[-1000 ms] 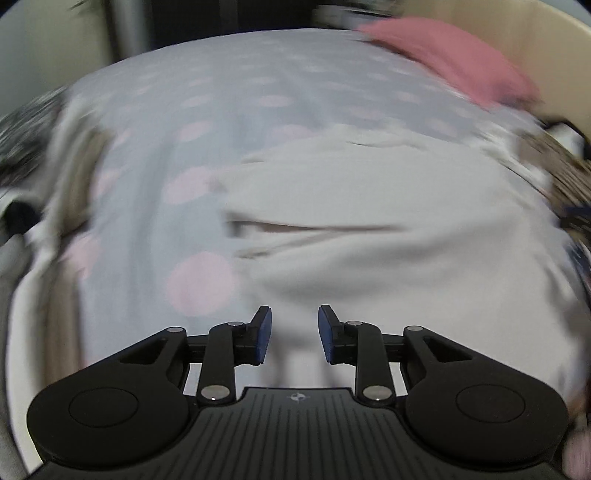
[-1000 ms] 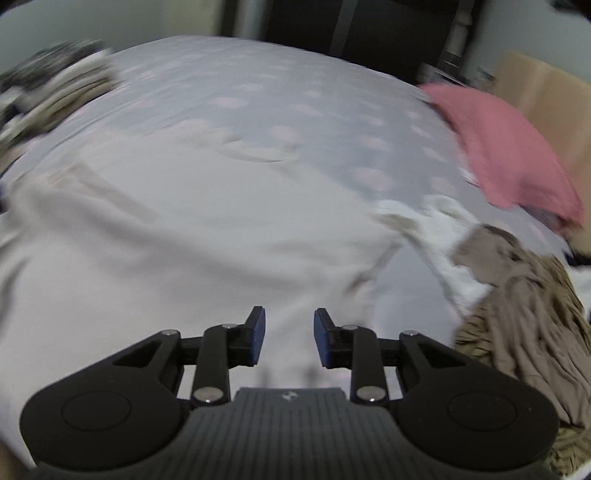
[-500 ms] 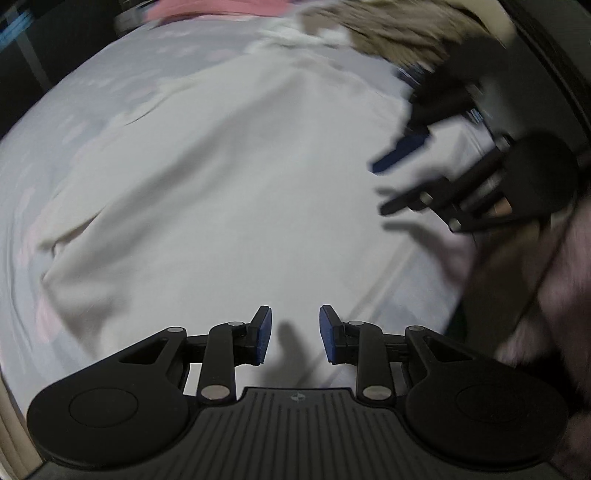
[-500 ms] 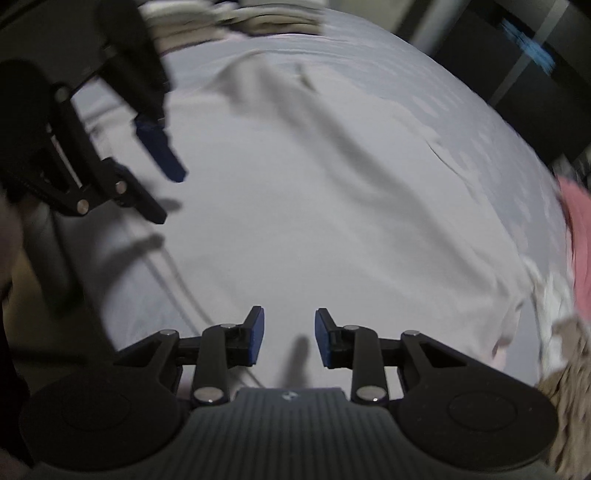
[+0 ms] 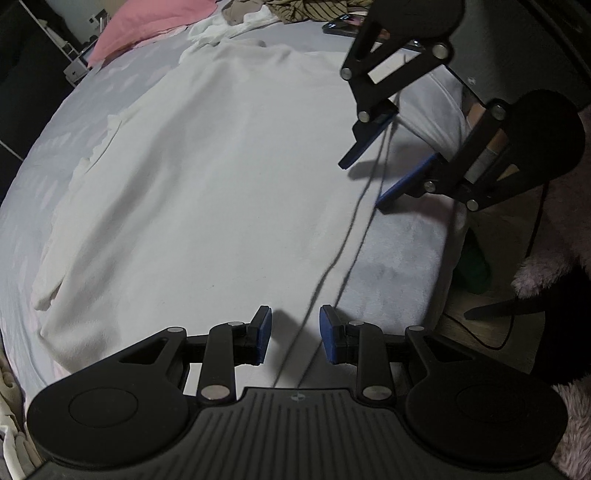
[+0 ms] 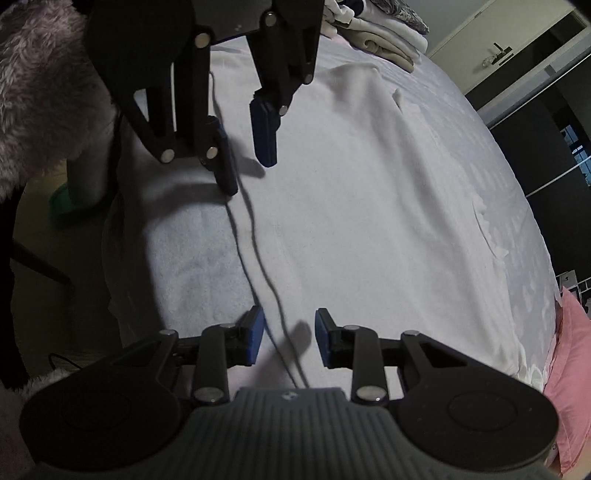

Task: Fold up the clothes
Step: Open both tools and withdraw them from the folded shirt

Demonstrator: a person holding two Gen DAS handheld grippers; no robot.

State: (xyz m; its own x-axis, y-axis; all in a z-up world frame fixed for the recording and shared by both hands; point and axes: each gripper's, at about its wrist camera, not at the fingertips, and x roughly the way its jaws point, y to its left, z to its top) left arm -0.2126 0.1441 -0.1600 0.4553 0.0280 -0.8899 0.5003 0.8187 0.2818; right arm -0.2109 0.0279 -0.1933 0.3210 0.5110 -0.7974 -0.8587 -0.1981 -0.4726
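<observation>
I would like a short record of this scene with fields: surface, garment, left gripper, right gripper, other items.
surface: bed with a pale sheet
garment: white garment spread flat on the bed, not yet folded
left gripper: left gripper open, holding nothing, over the near hem
right gripper: right gripper open, holding nothing, over the same hem, facing the left one
other items: thin cord lying along the hem; pink cloth at the far end; folded pile at the other end
</observation>
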